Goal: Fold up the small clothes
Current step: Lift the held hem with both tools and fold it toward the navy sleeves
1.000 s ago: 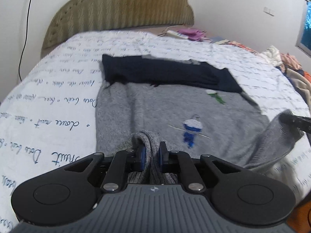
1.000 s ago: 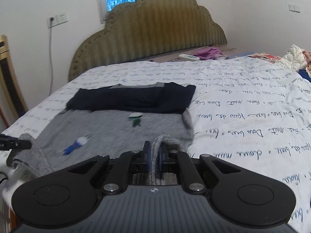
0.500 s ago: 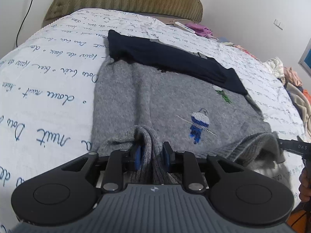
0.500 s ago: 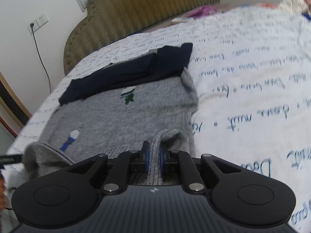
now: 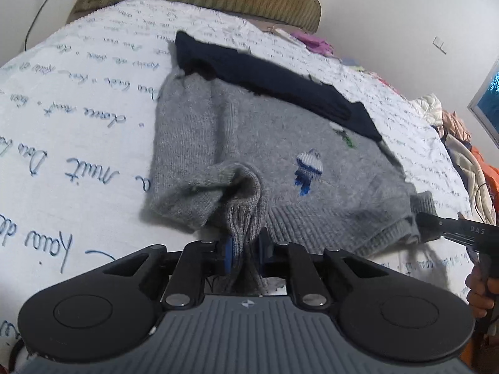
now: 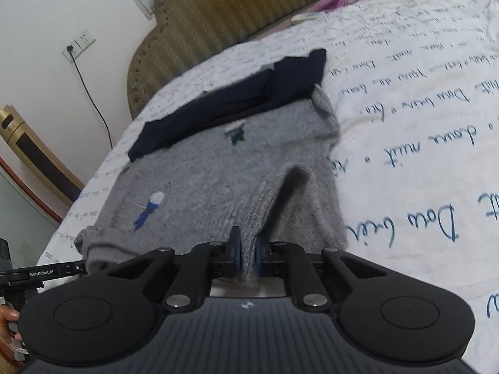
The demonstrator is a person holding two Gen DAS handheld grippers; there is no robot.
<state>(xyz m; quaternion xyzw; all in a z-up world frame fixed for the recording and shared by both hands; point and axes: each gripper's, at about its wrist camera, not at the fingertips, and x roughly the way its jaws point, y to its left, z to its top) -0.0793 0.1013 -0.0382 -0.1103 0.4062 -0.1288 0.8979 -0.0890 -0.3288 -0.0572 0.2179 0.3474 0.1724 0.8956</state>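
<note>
Left wrist view showed the grey sweater (image 5: pixel 274 155) spread on the white sheet (image 5: pixel 78 143), its ribbed hem pinched in the left gripper (image 5: pixel 244 251), whose jaws had just been closing on the knit. A dark navy garment (image 5: pixel 265 84) lay across its far edge. Only here appeared the clothes pile (image 5: pixel 461 143) at right. The right wrist view showed the right gripper (image 6: pixel 246 254) clamped tight on the hem's other corner, and alone revealed a wall socket (image 6: pixel 78 43) and gold tower unit (image 6: pixel 34 155).
</note>
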